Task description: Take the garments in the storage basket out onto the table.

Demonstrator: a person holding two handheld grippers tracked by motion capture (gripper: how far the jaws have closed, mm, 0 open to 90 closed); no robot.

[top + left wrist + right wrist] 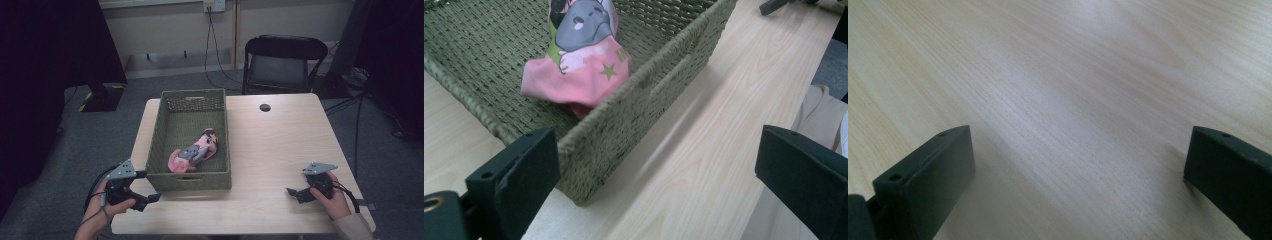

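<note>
Currently the left gripper [145, 199] is sitting at the lower left of the high view, held just off the near left corner of the woven green basket [192, 181]; its jaws are standing wide apart and gripping nothing. In the left gripper view the gripper [659, 175] is looking past that corner, with the basket wall [634, 117] lying between its jaws and the pink garment [584, 75]; the garment, bearing a grey cartoon figure, is lying crumpled on the basket floor at the upper centre of that frame, apart from both jaws. In the high view the garment [195, 152] is resting in the near half of the basket, up and to the right of the left gripper.

The right gripper [296, 194] is sitting at the lower right of the high view, well apart from the basket, over the bare table [280, 145]; in the right gripper view the gripper [1080, 170] is showing both jaws spread wide with nothing between them but the wood grain of the table [1063, 90].
</note>
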